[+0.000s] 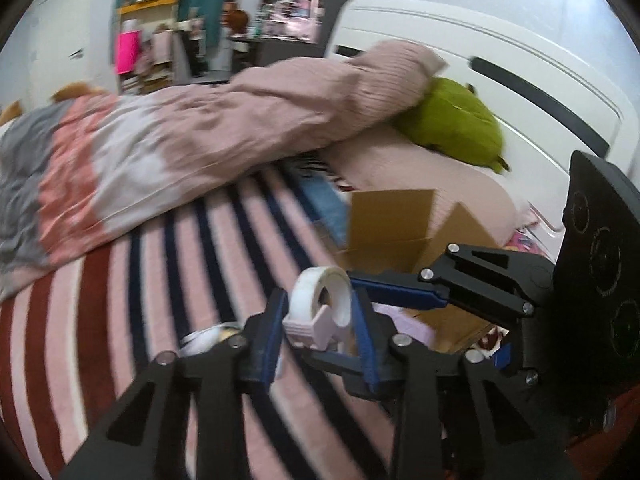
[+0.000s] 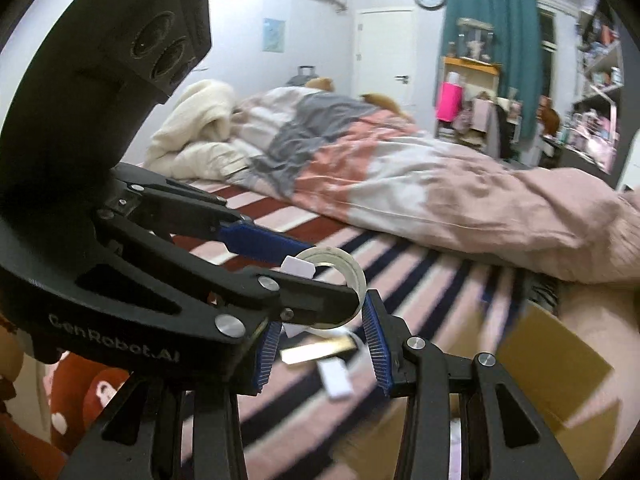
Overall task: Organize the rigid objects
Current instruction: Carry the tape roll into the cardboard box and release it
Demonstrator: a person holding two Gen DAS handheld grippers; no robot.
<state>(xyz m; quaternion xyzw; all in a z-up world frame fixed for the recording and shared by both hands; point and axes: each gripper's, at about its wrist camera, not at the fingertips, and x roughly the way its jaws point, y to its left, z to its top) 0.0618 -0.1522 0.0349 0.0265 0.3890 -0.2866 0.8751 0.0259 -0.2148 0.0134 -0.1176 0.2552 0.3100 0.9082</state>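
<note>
A tape roll is carried over the striped bed point(image 1: 168, 280) toward a box point(image 1: 390, 220).

The roll point(image 1: 324, 300) is clenched upright in the left gripper point(image 1: 320, 316), the box just ahead to its right. The right gripper point(image 2: 320, 340) is held beside it, fingers spread, grasping nothing.

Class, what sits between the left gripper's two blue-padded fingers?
A white tape dispenser, clamped between the left gripper's fingers; the left wrist view shows it.

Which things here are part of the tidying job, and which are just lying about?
Job: tape dispenser held in the left gripper; cardboard box; right gripper; small items on the bed.
Lying about: duvet; green plush; striped blanket.
</note>
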